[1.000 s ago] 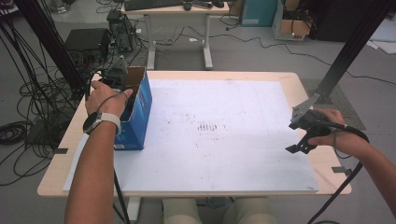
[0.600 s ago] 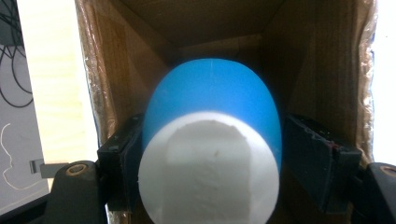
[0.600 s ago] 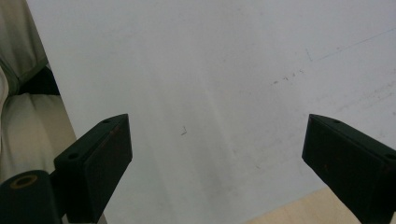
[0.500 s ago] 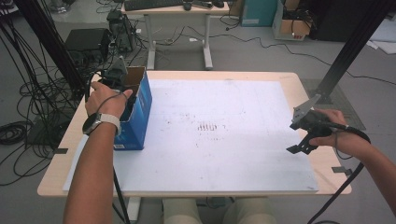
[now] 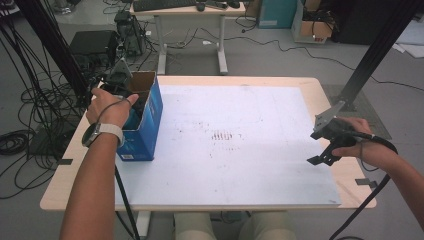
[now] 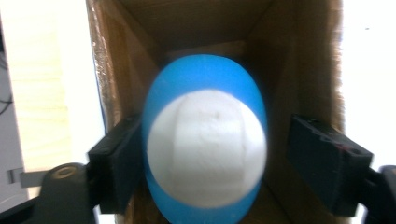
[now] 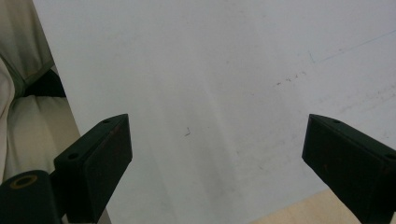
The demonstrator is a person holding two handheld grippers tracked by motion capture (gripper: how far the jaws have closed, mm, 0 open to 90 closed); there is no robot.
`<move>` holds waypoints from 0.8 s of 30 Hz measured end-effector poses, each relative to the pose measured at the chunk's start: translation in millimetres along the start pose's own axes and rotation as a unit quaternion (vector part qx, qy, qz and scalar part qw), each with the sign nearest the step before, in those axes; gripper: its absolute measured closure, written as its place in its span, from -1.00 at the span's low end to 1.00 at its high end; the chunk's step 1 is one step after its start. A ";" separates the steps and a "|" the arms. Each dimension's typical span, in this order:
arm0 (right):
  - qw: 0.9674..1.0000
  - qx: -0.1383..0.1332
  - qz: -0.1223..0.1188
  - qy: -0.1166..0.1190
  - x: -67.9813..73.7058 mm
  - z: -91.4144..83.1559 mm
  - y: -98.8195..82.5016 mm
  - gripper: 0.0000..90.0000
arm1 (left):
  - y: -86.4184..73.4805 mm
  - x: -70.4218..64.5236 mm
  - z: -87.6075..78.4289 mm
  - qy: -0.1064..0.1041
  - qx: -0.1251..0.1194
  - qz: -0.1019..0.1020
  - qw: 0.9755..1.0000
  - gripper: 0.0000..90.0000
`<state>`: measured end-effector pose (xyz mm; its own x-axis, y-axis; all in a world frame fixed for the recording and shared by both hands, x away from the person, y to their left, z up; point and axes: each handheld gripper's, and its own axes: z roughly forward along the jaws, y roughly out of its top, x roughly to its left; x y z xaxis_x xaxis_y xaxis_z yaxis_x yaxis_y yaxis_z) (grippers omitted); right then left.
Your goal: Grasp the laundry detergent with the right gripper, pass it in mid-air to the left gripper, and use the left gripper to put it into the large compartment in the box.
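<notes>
The blue-and-white ball (image 6: pixel 205 140) hangs between the jaws of my left gripper (image 6: pixel 205 163), inside the open top of the blue cardboard box (image 5: pixel 145 120) that stands at the left edge of the bench (image 5: pixel 240 165). My jaws have just been opening: the right pad (image 6: pixel 327 163) stands clear of the ball with a gap showing, and the left pad (image 6: pixel 116 168) sits at the ball's edge, whether touching I cannot tell. The ball looks blurred, so I judge it is already dropping into the box.

To do this release well, I'd hold the hand steady over the middle of the opening, keep both pads off the brown inner walls, and spread the jaws fully before lifting straight up, so nothing catches the rim.

My right gripper (image 7: pixel 215 154) hovers wide and empty over the white sheet (image 5: pixel 250 130) near the bench's right side, well apart from the box.
</notes>
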<state>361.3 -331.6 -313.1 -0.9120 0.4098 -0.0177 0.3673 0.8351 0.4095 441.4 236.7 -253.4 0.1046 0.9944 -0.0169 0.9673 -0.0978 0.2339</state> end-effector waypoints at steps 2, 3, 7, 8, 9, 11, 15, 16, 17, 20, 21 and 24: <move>1.000 0.001 0.000 -0.001 0.2 -0.3 0.5 -0.81 | -0.4 -0.1 -4.5 0.002 -0.003 0.005 1.000 -0.61; 1.000 -0.002 -0.004 -0.001 -0.1 -0.1 1.0 -0.81 | -0.6 -0.9 -6.1 0.003 -0.009 0.000 1.000 -0.69; 1.000 -0.001 0.001 -0.001 1.4 -1.2 1.3 -0.81 | -1.4 -1.5 -20.1 0.001 -0.028 0.008 1.000 -0.71; 1.000 -0.001 -0.001 -0.001 1.1 -1.5 1.1 -0.81 | -1.5 -1.8 -23.9 0.001 -0.035 0.005 0.999 -0.72; 1.000 0.000 -0.003 -0.001 0.9 -1.8 1.0 -0.81 | -1.5 -1.9 -29.0 0.002 -0.041 0.005 0.999 -0.73; 1.000 0.000 0.001 -0.003 1.3 -2.6 0.8 -0.81 | -1.5 -1.5 -38.4 0.003 -0.048 0.015 0.999 -0.73; 1.000 0.000 0.003 -0.007 1.4 -5.1 0.1 -0.81 | -1.6 -3.7 -56.5 -0.001 -0.070 0.019 0.997 -0.74; 1.000 0.000 0.005 -0.008 1.3 -6.2 -0.3 -0.81 | -1.5 -4.8 -61.1 0.000 -0.073 0.023 0.997 -0.74; 1.000 0.001 0.002 -0.009 0.7 -7.4 -0.8 -0.81 | -1.6 -5.9 -64.4 0.000 -0.076 0.026 0.997 -0.74; 1.000 0.000 0.004 -0.011 -0.1 -10.5 -1.9 -0.81 | -1.5 -12.4 -79.3 -0.001 -0.085 0.047 0.995 -0.74; 1.000 0.001 0.009 -0.011 0.0 -11.6 -2.2 -0.81 | -1.5 -15.9 -85.3 -0.002 -0.091 0.053 0.994 -0.74; 1.000 -0.016 -0.016 -0.013 -5.5 -12.1 -3.1 -0.81 | -1.3 -23.9 -98.5 -0.005 -0.105 0.072 0.992 -0.74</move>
<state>362.9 -340.9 -303.3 -0.9178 0.3934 -0.0539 0.3326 0.8357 0.4370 414.9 217.1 -157.5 0.2417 0.9701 0.0223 0.8730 -0.2274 0.4315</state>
